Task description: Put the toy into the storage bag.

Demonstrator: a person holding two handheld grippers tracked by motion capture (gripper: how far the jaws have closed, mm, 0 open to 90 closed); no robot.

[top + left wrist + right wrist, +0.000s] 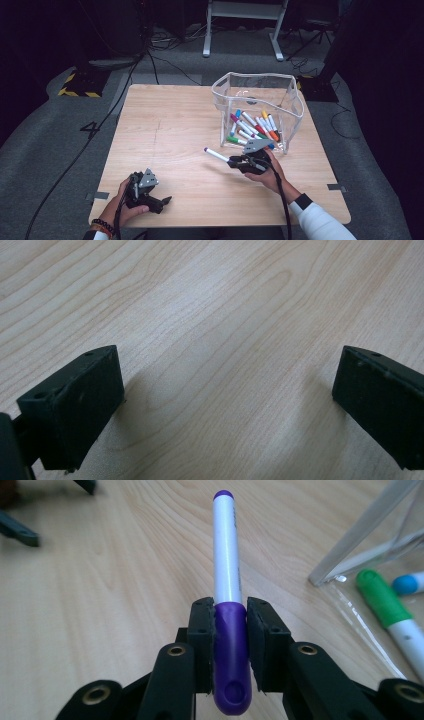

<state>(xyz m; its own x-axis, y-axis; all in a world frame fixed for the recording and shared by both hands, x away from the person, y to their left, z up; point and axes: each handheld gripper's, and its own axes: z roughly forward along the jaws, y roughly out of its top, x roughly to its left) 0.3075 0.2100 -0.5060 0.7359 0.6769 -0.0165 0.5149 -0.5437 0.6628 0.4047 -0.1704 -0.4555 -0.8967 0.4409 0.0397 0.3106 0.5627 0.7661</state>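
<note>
From above, you are holding your right gripper [234, 161] just in front of the clear pouch [295, 107] on the wooden table [165, 130], with a marker [216, 154] sticking out of it toward the left, above the tabletop. The right gripper view is giving you what the high one is not: the pads are clamping the marker's purple cap [230, 645], and the white barrel is running straight ahead to a purple end. Beside it a green-capped marker [387, 605] is lying inside the pouch wall. Your left gripper [162, 201] is resting near the table's front edge, jaws spread wide over bare wood with nothing between them. The pouch's other markers are overlapping and hard to count.
</note>
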